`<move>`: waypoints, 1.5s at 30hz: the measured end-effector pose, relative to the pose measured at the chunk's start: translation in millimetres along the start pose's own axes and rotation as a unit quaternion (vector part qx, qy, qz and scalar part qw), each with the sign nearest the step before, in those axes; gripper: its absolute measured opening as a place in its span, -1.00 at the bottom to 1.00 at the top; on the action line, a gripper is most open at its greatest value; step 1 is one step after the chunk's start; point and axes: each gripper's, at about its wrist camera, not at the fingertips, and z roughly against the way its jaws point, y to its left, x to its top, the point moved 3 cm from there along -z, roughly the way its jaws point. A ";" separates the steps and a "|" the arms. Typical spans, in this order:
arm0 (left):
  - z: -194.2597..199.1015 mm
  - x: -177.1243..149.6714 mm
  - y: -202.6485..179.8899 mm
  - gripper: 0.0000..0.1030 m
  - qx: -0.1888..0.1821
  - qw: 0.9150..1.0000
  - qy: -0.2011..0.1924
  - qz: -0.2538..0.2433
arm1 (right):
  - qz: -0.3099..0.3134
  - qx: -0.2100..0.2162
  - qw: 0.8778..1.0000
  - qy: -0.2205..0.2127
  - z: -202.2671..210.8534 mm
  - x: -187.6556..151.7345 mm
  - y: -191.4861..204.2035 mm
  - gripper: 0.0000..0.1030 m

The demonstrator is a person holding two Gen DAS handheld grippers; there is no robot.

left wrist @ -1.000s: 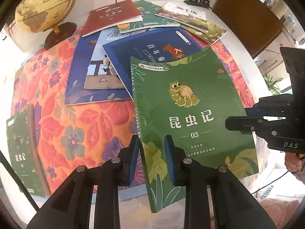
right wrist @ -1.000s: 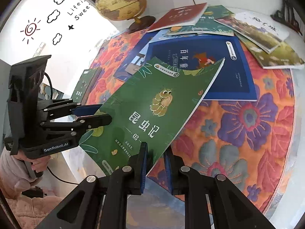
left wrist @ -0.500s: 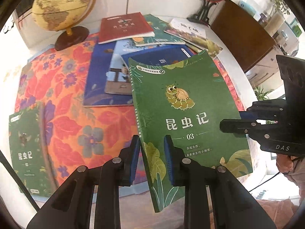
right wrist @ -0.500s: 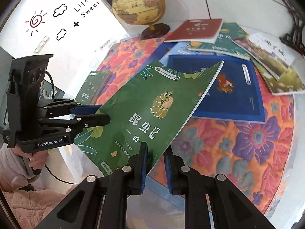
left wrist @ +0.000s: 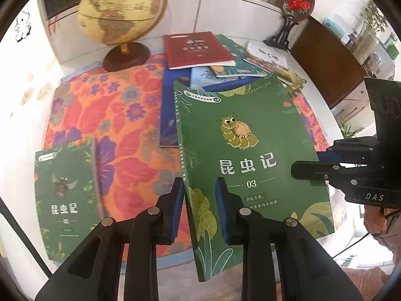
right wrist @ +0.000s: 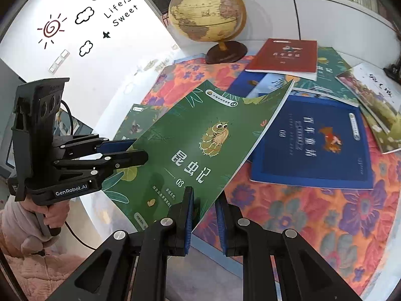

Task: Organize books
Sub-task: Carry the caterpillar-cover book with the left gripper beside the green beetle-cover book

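Note:
A green book [left wrist: 250, 138] with a caterpillar on its cover and "03" hangs tilted in the air above the flowered tablecloth [left wrist: 125, 130]. My left gripper [left wrist: 199, 185] is shut on its lower spine corner. My right gripper [right wrist: 204, 198] is shut on the bottom edge near the opposite corner of the same green book [right wrist: 200, 138]. Each gripper also shows in the other's view, the right gripper [left wrist: 308, 168] at the book's right edge and the left gripper [right wrist: 130, 150] at its left. A second green book [left wrist: 65, 200] of the same series lies flat at the cloth's near left.
A blue book [right wrist: 313, 145], a red book [left wrist: 198, 49] and several others lie overlapped at the back and right of the cloth. A globe [left wrist: 120, 12] stands at the back left. A dark ornament stand [left wrist: 283, 35] is behind, with bookshelves along the wall.
Both grippers have risen with the green book and carried it off the blue book toward the near left. The globe and the second green book now show more fully.

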 end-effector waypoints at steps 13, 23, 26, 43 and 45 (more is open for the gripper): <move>12.9 -9.4 73.6 -0.57 -0.012 1.000 -0.004 0.013 | 0.001 -0.007 1.000 -0.012 -35.3 30.2 57.9 -0.68; 28.4 -21.1 137.9 -0.57 -0.009 0.999 -0.012 0.045 | 0.015 -0.003 1.000 -0.002 -75.1 53.3 111.3 -0.68; 33.4 -27.2 155.5 -0.57 -0.005 0.998 -0.013 0.055 | 0.024 -0.001 1.000 0.003 -86.7 59.7 125.7 -0.68; 49.5 -54.4 230.4 -0.57 0.017 0.994 -0.017 0.108 | 0.062 0.015 0.997 0.040 -147.6 81.9 185.1 -0.68; 47.9 -59.1 238.0 -0.57 0.021 0.993 -0.014 0.115 | 0.064 0.018 0.997 0.044 -156.1 83.5 189.3 -0.68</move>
